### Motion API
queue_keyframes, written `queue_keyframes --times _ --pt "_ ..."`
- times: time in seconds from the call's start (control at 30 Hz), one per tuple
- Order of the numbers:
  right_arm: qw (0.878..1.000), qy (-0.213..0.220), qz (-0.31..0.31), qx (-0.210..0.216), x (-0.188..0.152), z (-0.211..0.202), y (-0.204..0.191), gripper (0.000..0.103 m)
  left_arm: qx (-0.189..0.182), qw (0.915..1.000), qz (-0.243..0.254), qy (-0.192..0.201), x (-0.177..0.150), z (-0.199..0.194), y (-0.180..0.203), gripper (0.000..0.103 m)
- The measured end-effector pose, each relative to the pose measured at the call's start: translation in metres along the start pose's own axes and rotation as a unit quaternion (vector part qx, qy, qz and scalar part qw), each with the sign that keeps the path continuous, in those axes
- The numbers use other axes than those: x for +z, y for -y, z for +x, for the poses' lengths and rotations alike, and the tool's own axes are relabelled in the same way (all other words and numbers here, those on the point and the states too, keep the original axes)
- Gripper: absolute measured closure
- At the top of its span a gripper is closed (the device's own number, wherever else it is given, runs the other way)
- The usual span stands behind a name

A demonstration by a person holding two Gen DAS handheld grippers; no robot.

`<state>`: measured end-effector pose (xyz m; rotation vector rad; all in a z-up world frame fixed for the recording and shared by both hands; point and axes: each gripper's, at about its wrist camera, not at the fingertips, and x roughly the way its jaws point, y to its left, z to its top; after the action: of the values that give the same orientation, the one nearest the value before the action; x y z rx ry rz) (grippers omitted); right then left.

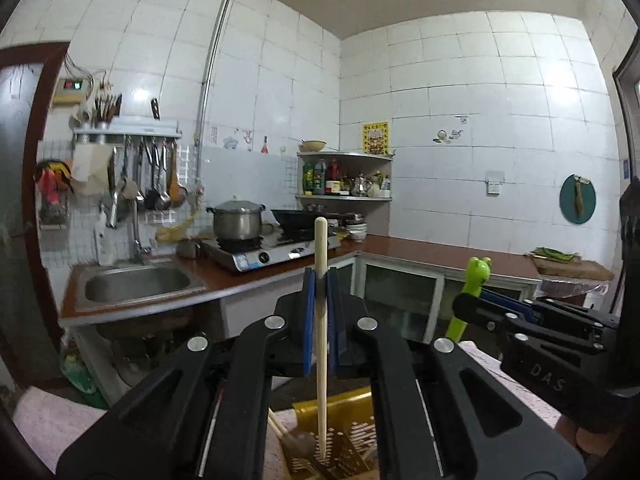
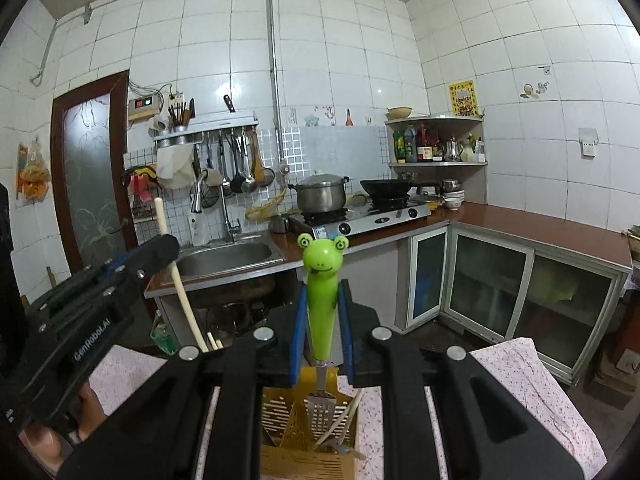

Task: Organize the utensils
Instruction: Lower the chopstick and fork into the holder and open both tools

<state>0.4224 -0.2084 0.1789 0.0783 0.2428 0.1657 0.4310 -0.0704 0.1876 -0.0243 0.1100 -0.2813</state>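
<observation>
The right tool (image 1: 496, 300) reads "DAS" — the left tool (image 2: 160, 252) reads "GenRobot.AI".

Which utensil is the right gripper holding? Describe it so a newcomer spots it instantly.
Find the yellow slotted utensil holder on the floral cloth. Directly above it, the right gripper is shut on a small slotted spatula held upright. Unlike the plain pale wooden stick in the left gripper, its handle is bright green with a frog face.
</observation>
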Motion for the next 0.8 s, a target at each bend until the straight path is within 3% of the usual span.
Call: queue_keyframes --times 0.5,0.8 --pt "0.998 -0.066 -0.009 0.01 -0.068 0.044 0.009 0.087 -0.012 0.9954 -0.017 -0.093 -0.082 0.038 -0.018 0.099" --pt "0.994 -0.109 0.003 0.014 -0.103 0.062 0.015 0.087 -0.005 0.992 -0.038 -0.12 -0.106 0.042 -0.031 0.098"
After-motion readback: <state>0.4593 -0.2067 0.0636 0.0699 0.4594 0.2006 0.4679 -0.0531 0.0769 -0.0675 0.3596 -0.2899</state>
